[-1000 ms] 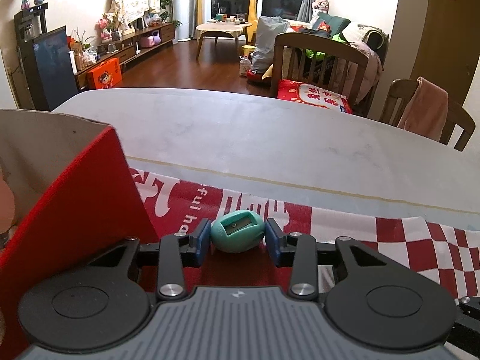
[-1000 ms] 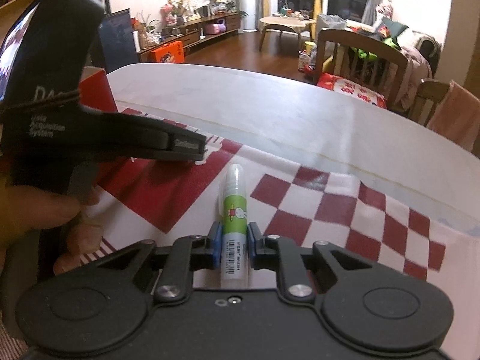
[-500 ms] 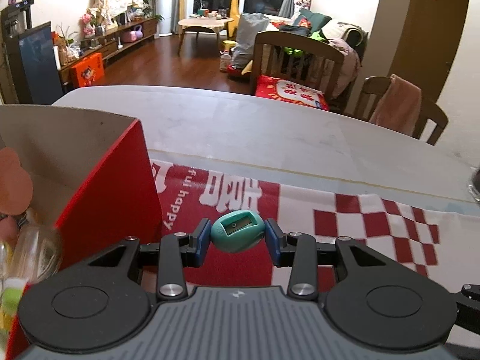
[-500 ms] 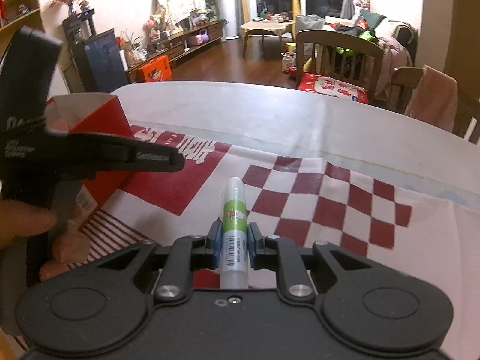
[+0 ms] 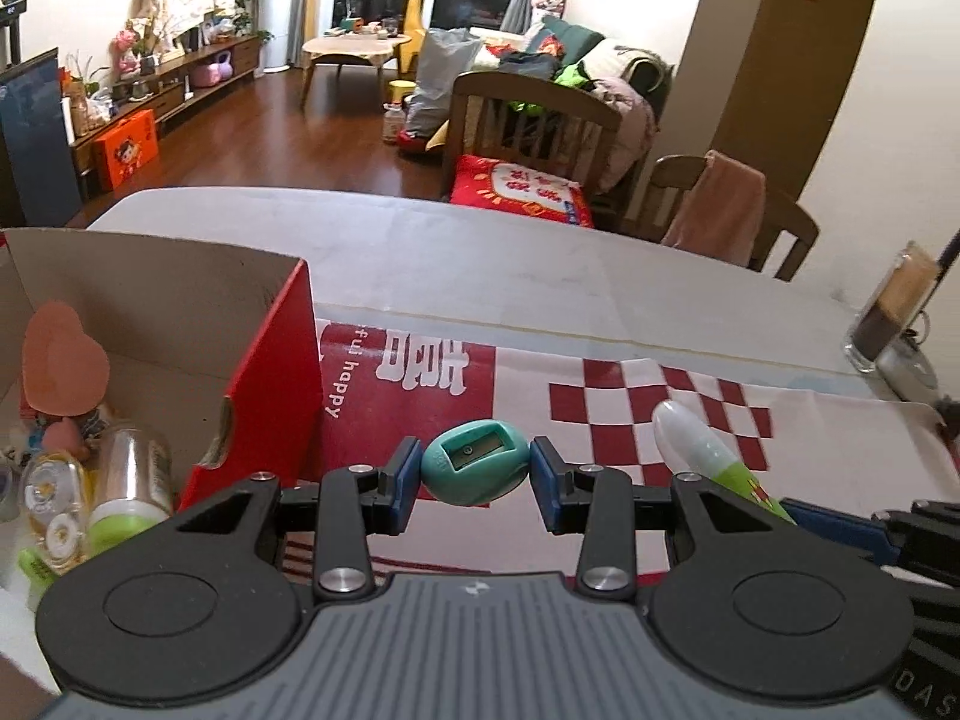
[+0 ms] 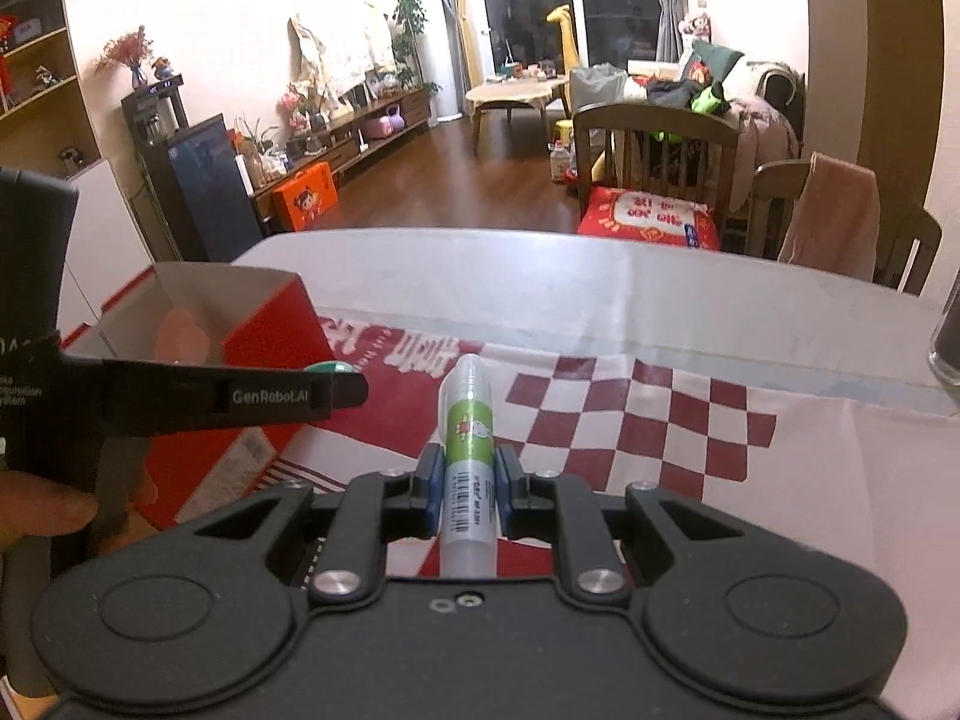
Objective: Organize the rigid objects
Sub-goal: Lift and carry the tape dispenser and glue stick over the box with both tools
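Observation:
My left gripper (image 5: 475, 475) is shut on a teal egg-shaped pencil sharpener (image 5: 475, 470), held above the red-and-white cloth, just right of the open red cardboard box (image 5: 273, 384). My right gripper (image 6: 469, 483) is shut on a white glue stick with a green label (image 6: 469, 450), pointing forward; the stick also shows in the left wrist view (image 5: 705, 456) at the right. The left gripper's body (image 6: 180, 399) and a sliver of the sharpener (image 6: 327, 368) show at the left of the right wrist view, in front of the box (image 6: 270, 336).
The box holds several small items, among them a clear jar (image 5: 129, 474) and a pink heart shape (image 5: 63, 369). The cloth (image 5: 630, 396) covers the near part of a white table (image 5: 480, 264). A glass with a dark drink (image 5: 888, 318) stands at the far right. Chairs (image 5: 528, 132) stand behind the table.
Both grippers have risen and drawn back with their objects held. The box's inside has come into the left wrist view, and the right gripper's glue stick now shows there.

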